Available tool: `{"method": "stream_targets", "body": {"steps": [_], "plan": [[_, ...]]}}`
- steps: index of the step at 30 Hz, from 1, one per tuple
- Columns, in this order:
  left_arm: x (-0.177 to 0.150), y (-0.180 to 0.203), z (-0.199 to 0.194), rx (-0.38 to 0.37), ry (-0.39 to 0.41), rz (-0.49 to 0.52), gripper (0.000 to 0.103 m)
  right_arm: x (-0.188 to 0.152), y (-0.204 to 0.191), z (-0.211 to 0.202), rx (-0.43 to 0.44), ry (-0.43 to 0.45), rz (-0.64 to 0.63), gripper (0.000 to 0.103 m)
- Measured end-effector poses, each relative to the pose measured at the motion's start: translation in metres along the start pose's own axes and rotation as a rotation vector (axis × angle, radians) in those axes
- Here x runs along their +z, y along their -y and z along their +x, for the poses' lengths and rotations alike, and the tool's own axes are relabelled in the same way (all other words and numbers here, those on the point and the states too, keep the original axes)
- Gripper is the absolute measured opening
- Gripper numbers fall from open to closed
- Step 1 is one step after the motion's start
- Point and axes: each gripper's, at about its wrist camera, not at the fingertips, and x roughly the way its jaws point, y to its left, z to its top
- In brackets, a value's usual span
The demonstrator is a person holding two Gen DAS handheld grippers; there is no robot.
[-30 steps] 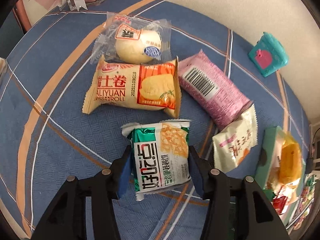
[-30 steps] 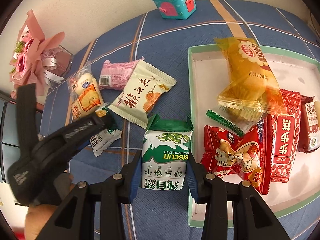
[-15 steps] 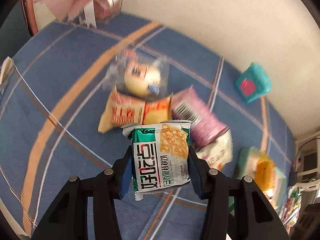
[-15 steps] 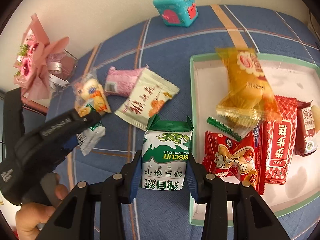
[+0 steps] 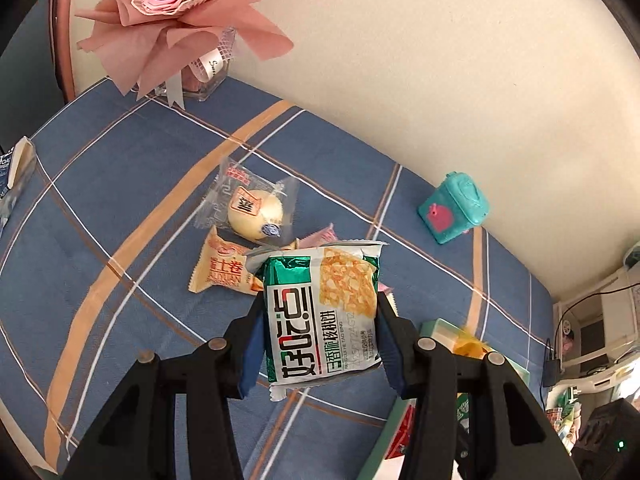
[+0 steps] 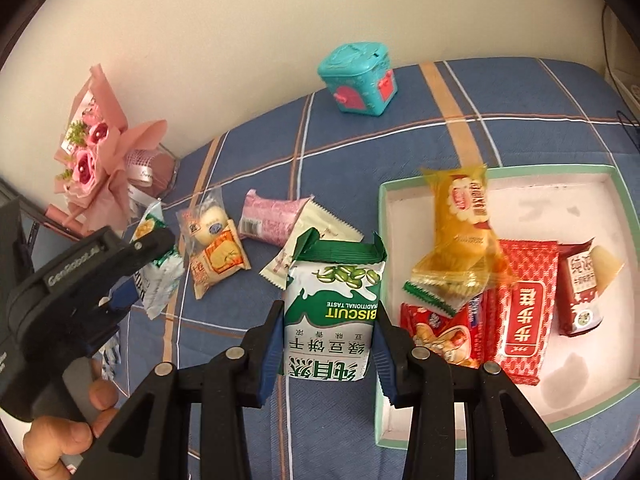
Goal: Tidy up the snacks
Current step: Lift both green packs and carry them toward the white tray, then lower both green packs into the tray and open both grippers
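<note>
My left gripper [image 5: 320, 320] is shut on a green and white cracker packet [image 5: 322, 312], lifted above the blue plaid cloth; it also shows at the left of the right wrist view [image 6: 156, 272]. My right gripper [image 6: 330, 332] is shut on a green mung bean biscuit packet [image 6: 332, 312], held just left of the white box with a green rim [image 6: 624, 216]. The box holds a yellow cake packet [image 6: 460, 232] and several red packets [image 6: 524, 316]. On the cloth lie a clear-wrapped bun [image 5: 256, 210], an orange roll packet [image 5: 222, 270], a pink packet [image 6: 272, 220] and a cream packet [image 6: 308, 236].
A pink rose bouquet [image 5: 176, 12] in a glass holder stands at the back left by the wall. A teal toy box [image 6: 358, 76] sits at the back near the wall. A blue carton [image 5: 12, 172] lies at the cloth's left edge.
My left gripper has lifted the green cracker packet up off the cloth and tilted back, so the loose snacks look farther away. My right gripper has risen slightly with the biscuit packet.
</note>
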Motion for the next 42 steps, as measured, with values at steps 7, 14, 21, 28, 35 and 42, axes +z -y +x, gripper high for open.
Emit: {"method": "stream_targets", "body": {"steps": [7, 14, 21, 28, 35, 42], "plan": [[-0.011, 0.032, -0.004, -0.031, -0.002, 0.06, 0.051, 0.009, 0.027, -0.01, -0.07, 0.036, 0.043, 0.043], [-0.038, 0.079, -0.003, -0.074, -0.032, 0.164, 0.051, 0.02, 0.067, -0.022, -0.106, 0.058, 0.12, 0.043], [-0.064, 0.127, -0.004, -0.114, -0.052, 0.291, 0.051, 0.029, 0.12, -0.043, -0.161, 0.096, 0.235, 0.043], [-0.097, 0.173, 0.0, -0.136, -0.076, 0.437, 0.051, 0.025, 0.166, -0.06, -0.233, 0.127, 0.328, 0.043], [-0.129, 0.201, 0.016, -0.118, -0.104, 0.554, 0.051, 0.024, 0.181, -0.066, -0.229, 0.133, 0.346, 0.043], [-0.146, 0.208, 0.036, -0.091, -0.147, 0.604, 0.051, 0.025, 0.18, -0.062, -0.215, 0.126, 0.33, 0.043]]}}
